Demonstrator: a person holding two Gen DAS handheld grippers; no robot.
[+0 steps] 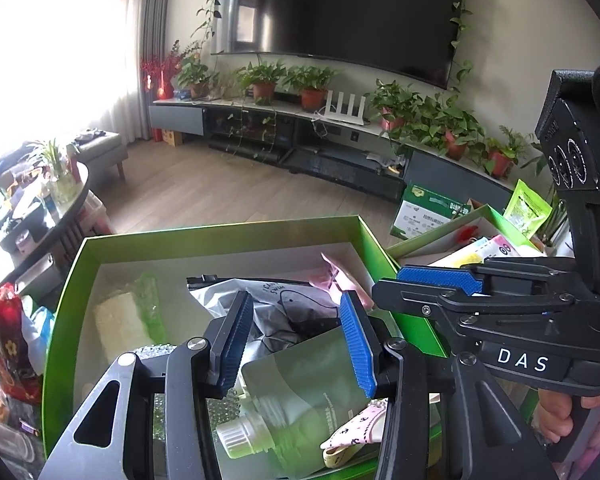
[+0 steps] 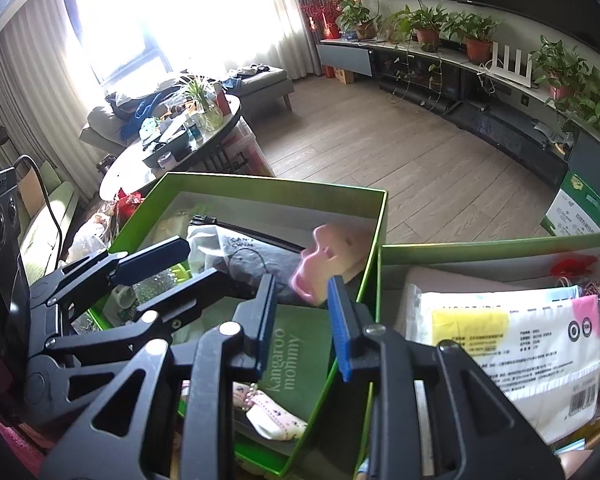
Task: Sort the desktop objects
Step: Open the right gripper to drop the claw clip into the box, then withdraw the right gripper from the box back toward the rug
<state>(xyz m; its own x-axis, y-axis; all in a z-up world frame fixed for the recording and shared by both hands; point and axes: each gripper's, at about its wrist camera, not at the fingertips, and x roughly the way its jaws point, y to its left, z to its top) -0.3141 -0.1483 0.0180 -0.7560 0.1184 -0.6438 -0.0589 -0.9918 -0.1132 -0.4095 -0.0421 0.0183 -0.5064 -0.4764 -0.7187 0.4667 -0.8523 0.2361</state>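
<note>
While the left gripper (image 1: 300, 340) hovers over a green box (image 1: 220, 236), its blue pads part-open and empty, a green spout pouch (image 1: 300, 392) lies beneath. From the right wrist, the right gripper (image 2: 304, 324) — jaws narrow, holding nothing — hangs above that box's wall (image 2: 376, 240), beside a second green box (image 2: 500, 244).

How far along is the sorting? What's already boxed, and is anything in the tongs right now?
Done: the left green box already holds a green spout pouch, a grey zip bag and a pink item; the right green box holds a white packet. In hand: nothing; left tongs and right tongs hover empty above the left box. Left: what remains outside the boxes can't be told.
</note>
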